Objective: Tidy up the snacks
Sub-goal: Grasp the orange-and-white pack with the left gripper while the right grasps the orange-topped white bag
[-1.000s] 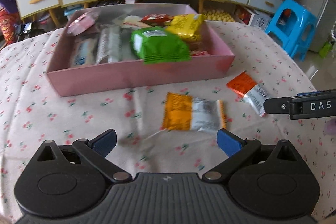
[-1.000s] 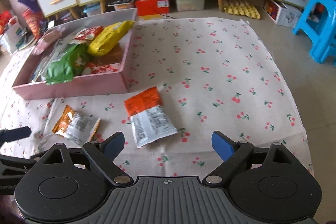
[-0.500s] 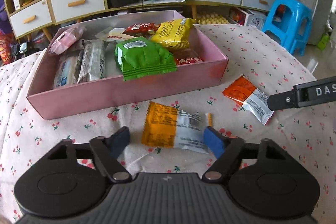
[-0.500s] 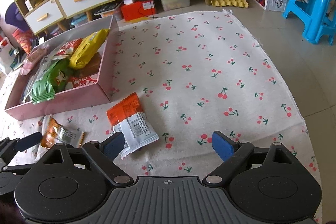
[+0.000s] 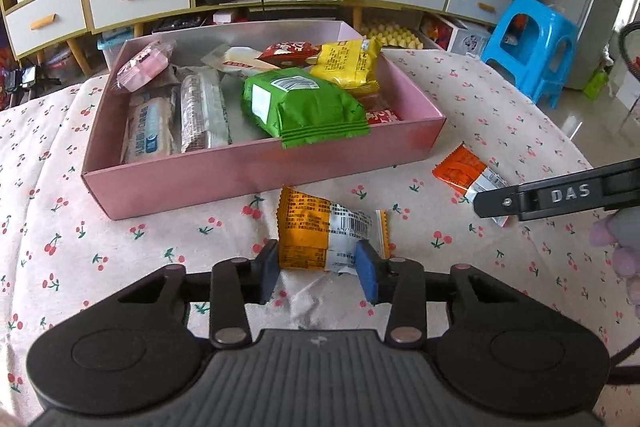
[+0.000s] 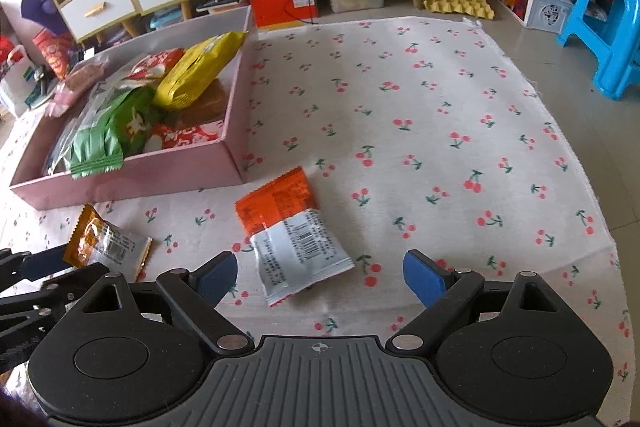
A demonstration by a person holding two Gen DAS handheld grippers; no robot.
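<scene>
- The pink box [image 5: 256, 175] sits on the left part of the bench, which is covered by a cherry-print cloth [image 6: 420, 115]; it holds a pink packet [image 5: 142, 65], two pale wrapped bars [image 5: 176, 123], a green packet [image 5: 304, 107] hanging over its near wall, and a yellow packet [image 5: 348, 63] at the far right end.
- The yellow snack packet [image 5: 320, 231] lies on the cloth just in front of the box's near wall, outside it.
- The left tongs [image 5: 320, 273] are closing with the near edge of that yellow snack packet between the two blue pads [image 5: 367, 277]; both pads touch its sides, so it is being grasped while resting on the cloth.
- The orange and white snack packet [image 6: 294, 231] lies flat on the cloth, to the right of the yellow one and near the box's right corner.
- The right tongs [image 6: 318, 279] are released, spread wide above the near end of the orange and white packet, touching nothing.
- A blue stool [image 6: 608, 23] stands on the floor past the cloth's right edge.
</scene>
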